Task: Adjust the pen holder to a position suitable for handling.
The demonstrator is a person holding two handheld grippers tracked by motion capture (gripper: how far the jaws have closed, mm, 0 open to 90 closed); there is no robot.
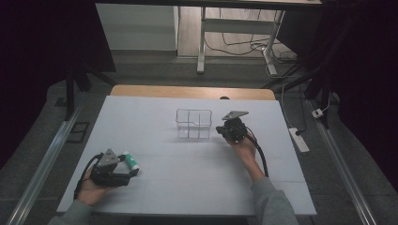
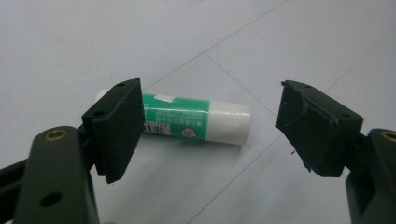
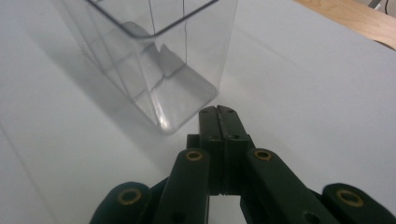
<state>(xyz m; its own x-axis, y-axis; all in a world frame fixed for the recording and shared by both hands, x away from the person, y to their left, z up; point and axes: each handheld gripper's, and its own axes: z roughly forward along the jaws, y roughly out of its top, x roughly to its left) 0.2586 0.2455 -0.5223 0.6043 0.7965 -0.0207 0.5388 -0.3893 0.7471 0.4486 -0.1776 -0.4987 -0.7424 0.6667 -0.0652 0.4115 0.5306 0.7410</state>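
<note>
Two hand-held grippers work over a white table [image 1: 187,178]; the left hand-held gripper [image 1: 131,172] sits low near the front left part of the table, held in the person's left hand [image 1: 91,190], its jaws spread wide with nothing pressed between them; a glue stick [image 1: 131,160] with a green label and white cap lies on its side on the table just beyond those jaws; in the left gripper view the glue stick [image 2: 196,122] lies across the gap, one end hidden behind the left pad, apart from the right pad; the right hand-held gripper [image 1: 220,130] rests well apart, near the middle, beside the right wall of a clear plastic divided box [image 1: 193,123]; in the right gripper view its jaws are pressed together on nothing, tips [image 3: 219,111] just beside the lower corner of the clear plastic divided box [image 3: 154,60], which stands upright on the table.
</note>
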